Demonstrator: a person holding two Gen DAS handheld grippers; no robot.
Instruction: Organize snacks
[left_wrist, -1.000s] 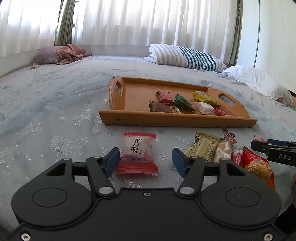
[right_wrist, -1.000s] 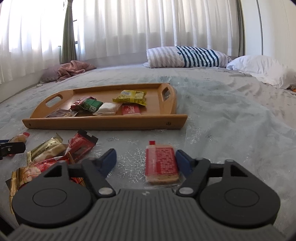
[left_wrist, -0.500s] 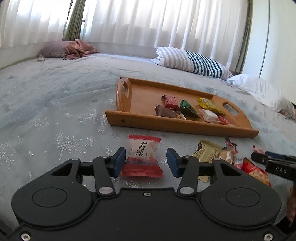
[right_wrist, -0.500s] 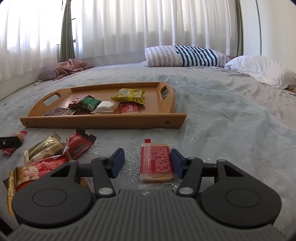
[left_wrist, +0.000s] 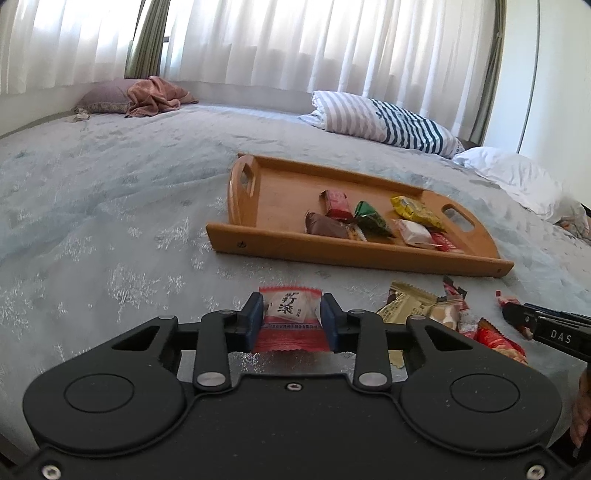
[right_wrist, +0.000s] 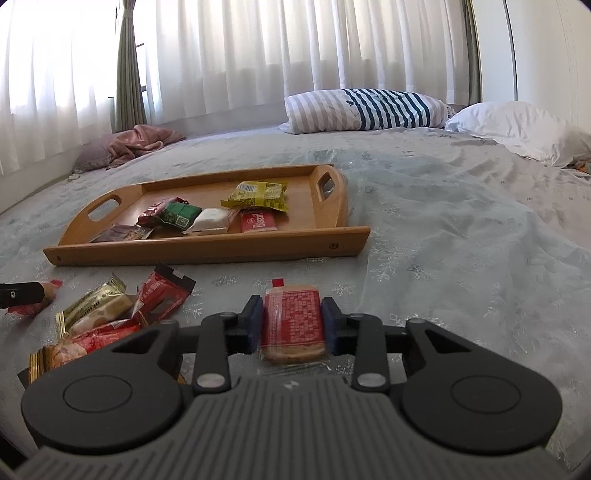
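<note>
Lifting cleanly matters now: left tongs (left_wrist: 291, 320) are clamped on the red-white candy (left_wrist: 290, 318) at lower centre, right tongs (right_wrist: 291, 325) on the red biscuit pack (right_wrist: 293, 324) — carry both level to the wooden tray (right_wrist: 207, 251) at mid-frame.

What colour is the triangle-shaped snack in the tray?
The triangle snack in the wooden tray is green, clearest in the left wrist view.
</note>
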